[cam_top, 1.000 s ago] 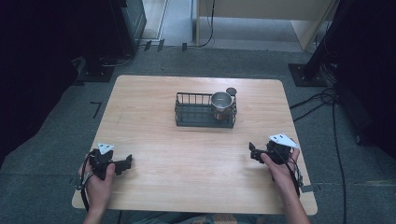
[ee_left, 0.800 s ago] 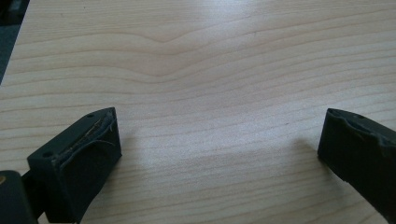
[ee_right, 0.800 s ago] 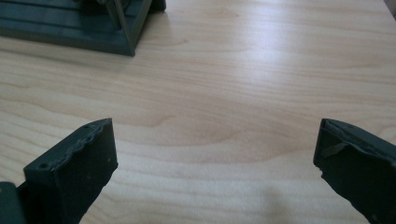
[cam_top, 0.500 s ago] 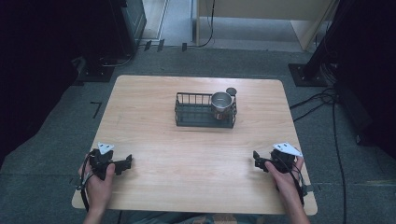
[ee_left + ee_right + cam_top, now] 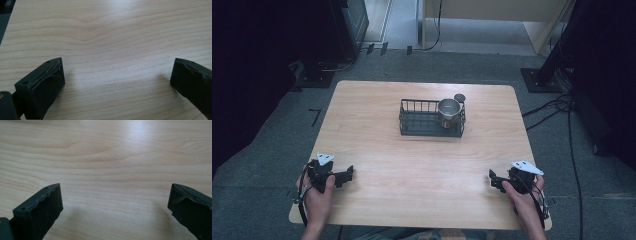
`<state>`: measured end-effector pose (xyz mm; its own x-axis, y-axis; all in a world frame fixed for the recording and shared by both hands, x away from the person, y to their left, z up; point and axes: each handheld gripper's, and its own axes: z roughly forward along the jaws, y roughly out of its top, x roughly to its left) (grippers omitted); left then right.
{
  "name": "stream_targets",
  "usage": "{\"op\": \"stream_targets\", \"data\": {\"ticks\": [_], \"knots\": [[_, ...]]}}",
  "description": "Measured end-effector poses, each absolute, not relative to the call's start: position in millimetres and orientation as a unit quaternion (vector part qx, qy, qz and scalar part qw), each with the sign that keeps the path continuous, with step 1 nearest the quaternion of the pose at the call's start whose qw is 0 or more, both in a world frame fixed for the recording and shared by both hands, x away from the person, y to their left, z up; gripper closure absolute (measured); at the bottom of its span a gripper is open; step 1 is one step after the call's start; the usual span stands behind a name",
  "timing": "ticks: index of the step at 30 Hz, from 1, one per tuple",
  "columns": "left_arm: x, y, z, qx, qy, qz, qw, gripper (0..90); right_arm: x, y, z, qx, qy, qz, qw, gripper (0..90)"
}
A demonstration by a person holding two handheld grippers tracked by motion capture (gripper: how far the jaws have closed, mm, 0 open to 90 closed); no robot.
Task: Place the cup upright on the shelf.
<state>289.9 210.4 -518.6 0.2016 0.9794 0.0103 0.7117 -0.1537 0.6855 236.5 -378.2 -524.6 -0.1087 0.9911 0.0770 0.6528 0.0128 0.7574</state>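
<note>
- The left gripper (image 5: 346, 175) is being held low over the desk (image 5: 422, 165) near its front left corner; its jaws are spread wide, with bare wood grain between them in the left gripper view, so nothing is being grasped.
- The right gripper (image 5: 493, 181) is being held near the front right corner of the desk, likewise released, its jaws standing well apart over bare wood in the right gripper view.
- Both are being kept well apart from the metal cup (image 5: 449, 111), which is standing upright in the right end of the black wire basket (image 5: 422, 120), toward the middle of the far edge of the desk.
- A small dark round object (image 5: 459, 98), perhaps a lid, is lying just beyond the basket's far right corner; what it is cannot be told.
- The cup is judged to be stiff, fairly light and smooth-walled, hence slippery under hard pads; it is best taken across the rim, one jaw inside and one outside, or around the upper wall above the wires.
- The basket is judged rigid and light; its top wire at the empty left end is offering a hold for steadying.
</note>
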Motion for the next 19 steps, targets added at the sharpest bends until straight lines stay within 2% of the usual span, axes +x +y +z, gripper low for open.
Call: {"op": "stream_targets", "data": {"ticks": [19], "knots": [[289.9,210.5,-518.6,0.722,0.585,0.237,0.283,0.0,228.1,-381.2,-527.5,0.624,0.679,0.293,0.251,0.0]]}}
